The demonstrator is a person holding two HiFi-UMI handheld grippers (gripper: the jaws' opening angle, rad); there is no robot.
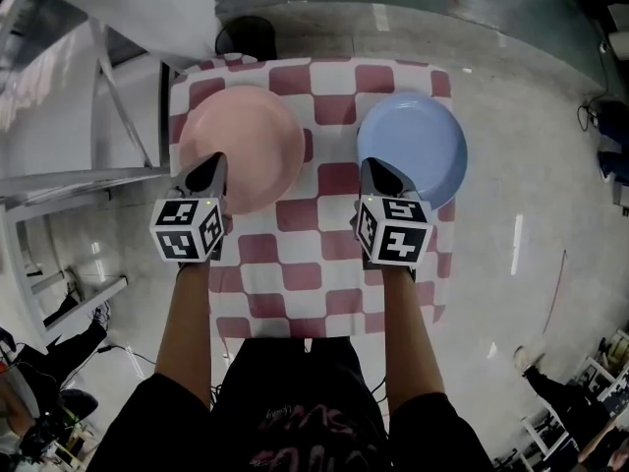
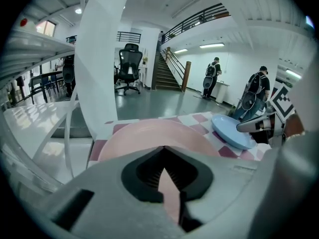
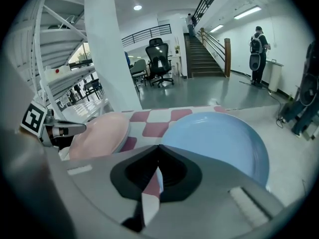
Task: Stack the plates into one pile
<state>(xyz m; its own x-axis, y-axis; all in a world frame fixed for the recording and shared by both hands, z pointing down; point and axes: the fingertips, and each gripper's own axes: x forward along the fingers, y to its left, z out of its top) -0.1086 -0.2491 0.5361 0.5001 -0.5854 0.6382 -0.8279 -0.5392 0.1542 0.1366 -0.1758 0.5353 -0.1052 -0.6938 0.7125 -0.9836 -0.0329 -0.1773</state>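
A pink plate [image 1: 251, 136] lies on the left of the checked tablecloth [image 1: 295, 254], and a blue plate [image 1: 421, 141] lies on the right, apart from it. My left gripper [image 1: 214, 158] hovers over the pink plate's near rim, its jaws shut with nothing between them. My right gripper [image 1: 374, 166] stands over the blue plate's near left rim, also shut and empty. In the left gripper view the pink plate [image 2: 149, 132] fills the space beyond the closed tips [image 2: 162, 148]. The right gripper view shows the blue plate [image 3: 219, 138] just past its tips [image 3: 159, 146], with the pink plate [image 3: 97, 133] to the left.
A white metal rack [image 1: 59, 185] stands close to the table's left side. A dark round object [image 1: 246, 35] sits on the floor behind the table. Office chairs [image 2: 128, 66], a staircase and people [image 2: 256, 91] are far off in the hall.
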